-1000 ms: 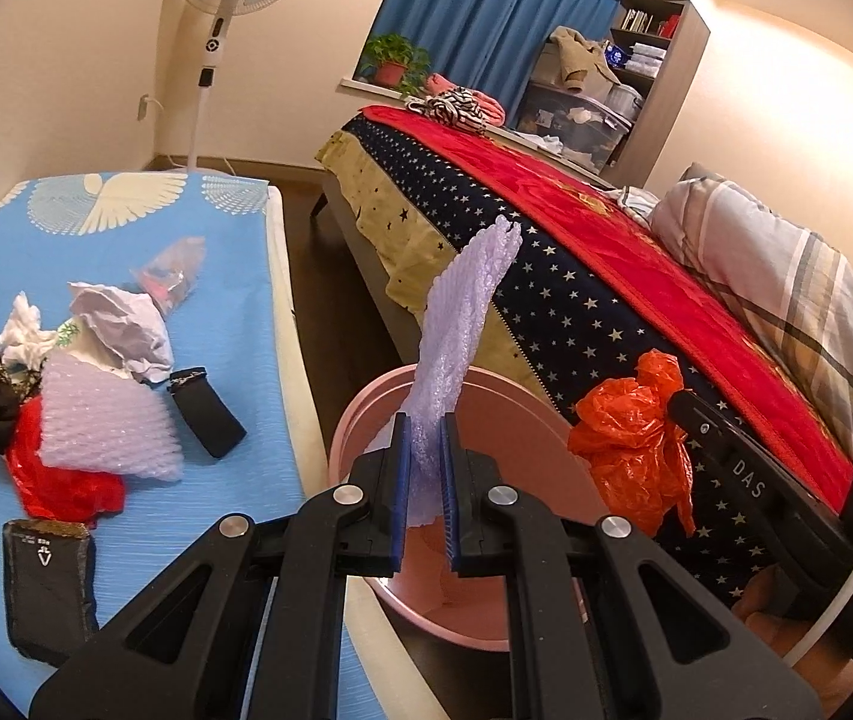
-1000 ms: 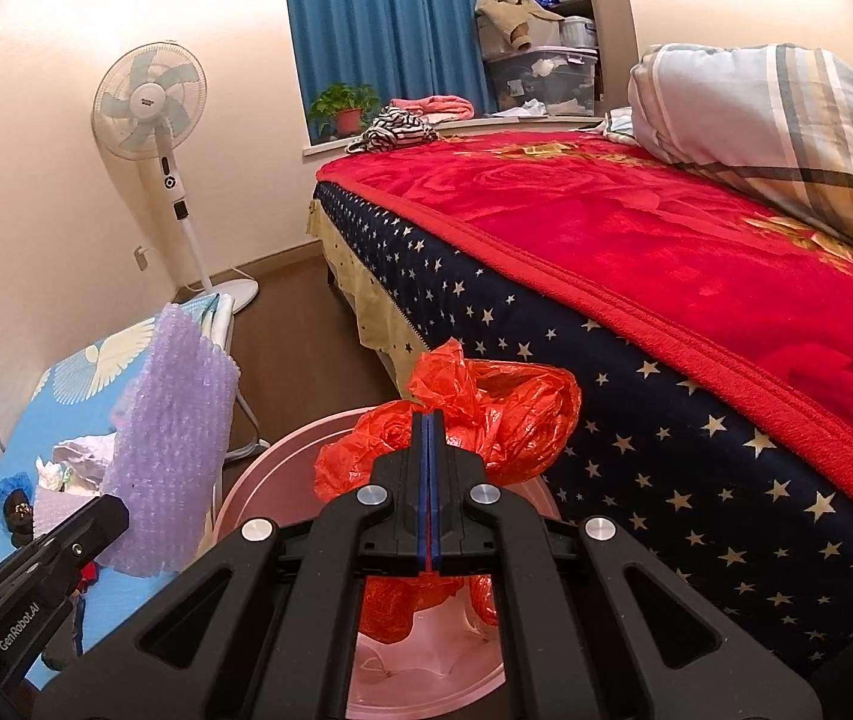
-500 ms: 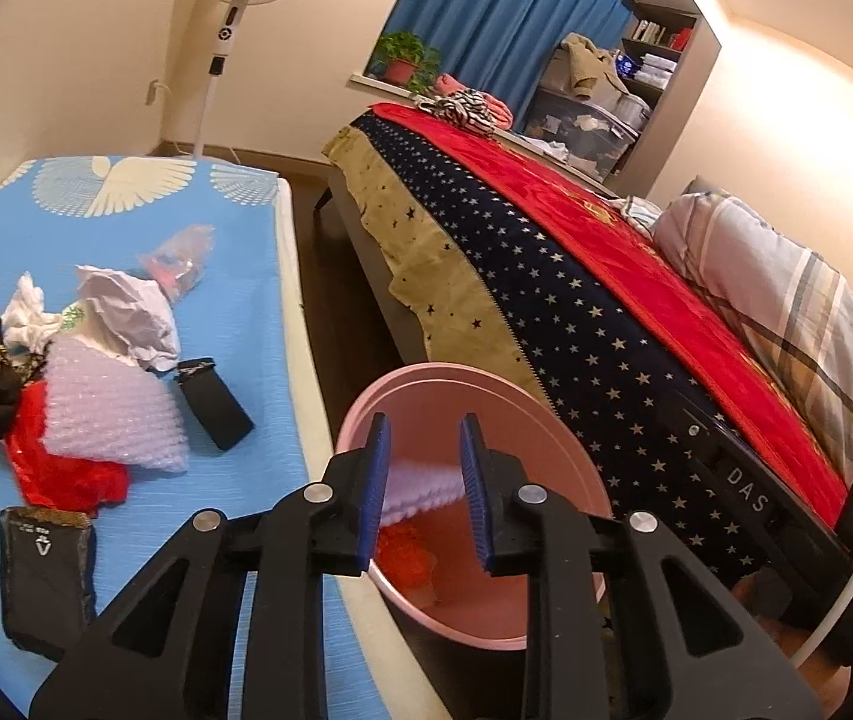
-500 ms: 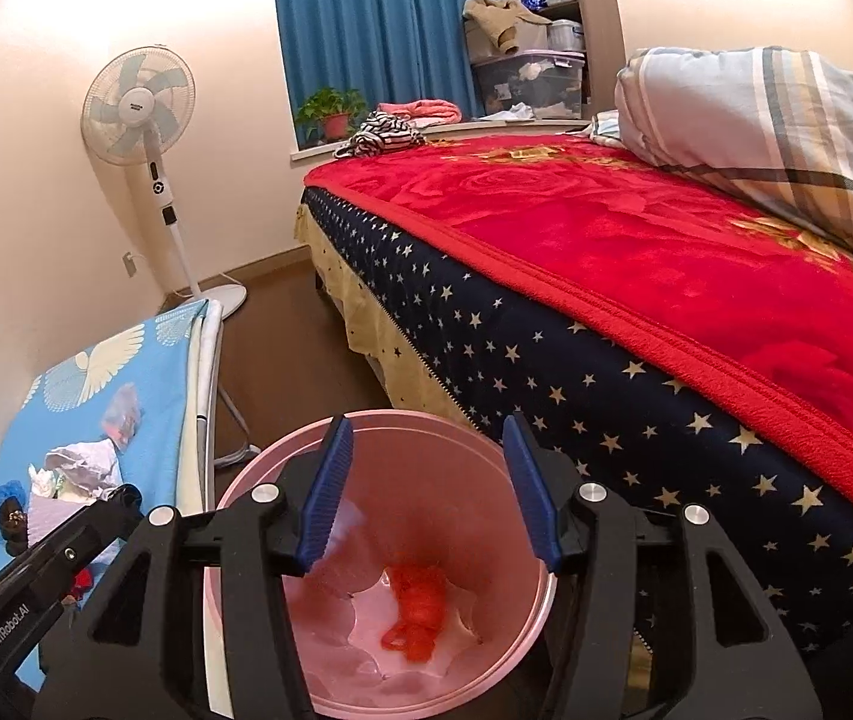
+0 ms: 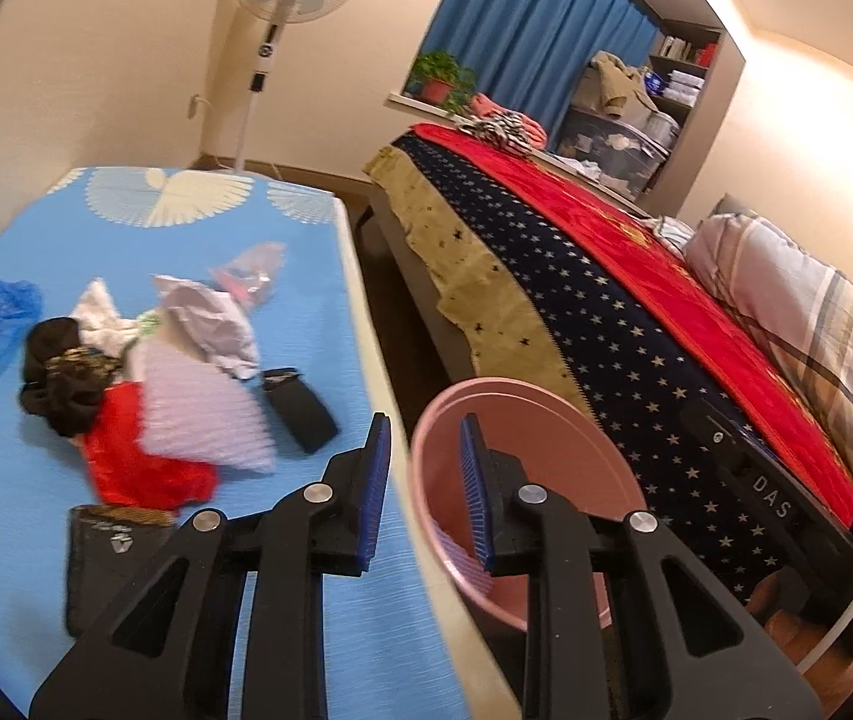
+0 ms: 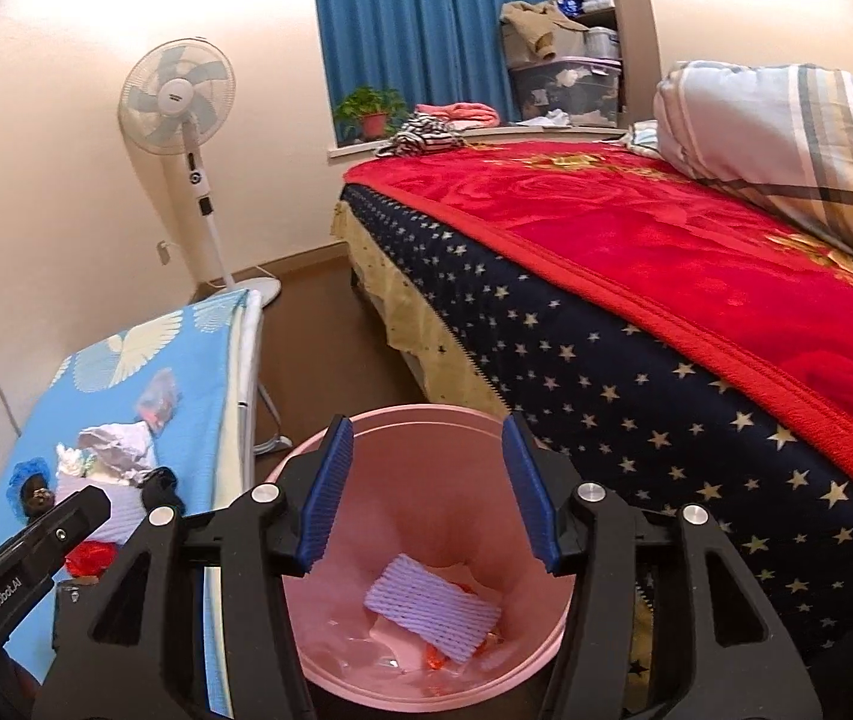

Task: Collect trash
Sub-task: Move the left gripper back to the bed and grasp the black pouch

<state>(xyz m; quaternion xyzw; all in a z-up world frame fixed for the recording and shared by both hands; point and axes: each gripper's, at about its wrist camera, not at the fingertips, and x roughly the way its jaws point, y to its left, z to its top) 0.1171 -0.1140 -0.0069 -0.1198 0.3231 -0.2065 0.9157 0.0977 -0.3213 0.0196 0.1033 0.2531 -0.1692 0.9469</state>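
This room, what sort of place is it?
Most likely a home bedroom: a bed with a red blanket and a plaid pillow, blue curtains behind a potted plant, and a standing fan by the wall.

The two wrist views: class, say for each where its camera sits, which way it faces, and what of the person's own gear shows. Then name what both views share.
Left wrist view: sits on the left claw, open and empty, facing the blue mat edge and pink bin; the right claw's arm shows at right.
Right wrist view: sits on the right claw, open, looking down into the bin at a purple foam sheet; the left claw's body shows lower left.
Shared: bin, mat, trash pile, fan, bed.
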